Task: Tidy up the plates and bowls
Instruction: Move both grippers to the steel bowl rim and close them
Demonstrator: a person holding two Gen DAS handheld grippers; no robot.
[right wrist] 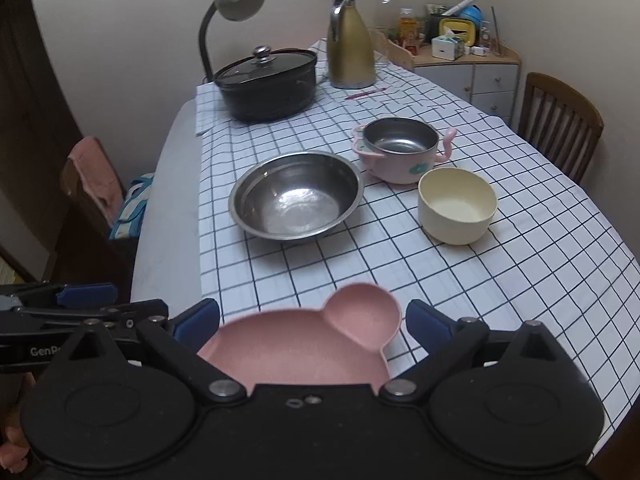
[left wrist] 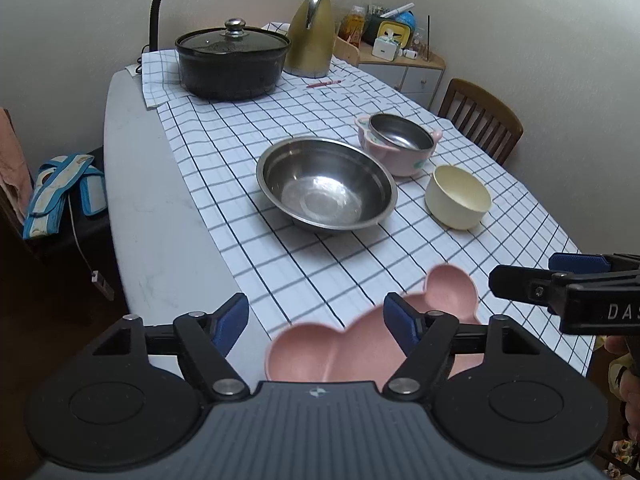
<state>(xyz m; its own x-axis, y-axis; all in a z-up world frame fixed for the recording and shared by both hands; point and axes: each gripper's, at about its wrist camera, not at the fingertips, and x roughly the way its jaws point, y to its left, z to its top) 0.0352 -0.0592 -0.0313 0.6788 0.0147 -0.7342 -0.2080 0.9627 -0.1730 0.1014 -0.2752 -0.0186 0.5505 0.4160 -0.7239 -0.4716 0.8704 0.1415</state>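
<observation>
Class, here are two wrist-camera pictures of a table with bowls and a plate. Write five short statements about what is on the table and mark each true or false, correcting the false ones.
1. The pink divided plate lies at the near edge of the checked tablecloth. True.
2. The large steel bowl holds soup. False: it is empty.
3. A small steel bowl sits inside the pink handled bowl. True.
4. The black pot has no lid. False: a glass lid with a knob covers it.
5. The cream bowl is stacked in the large steel bowl. False: it stands apart, on the cloth.
</observation>
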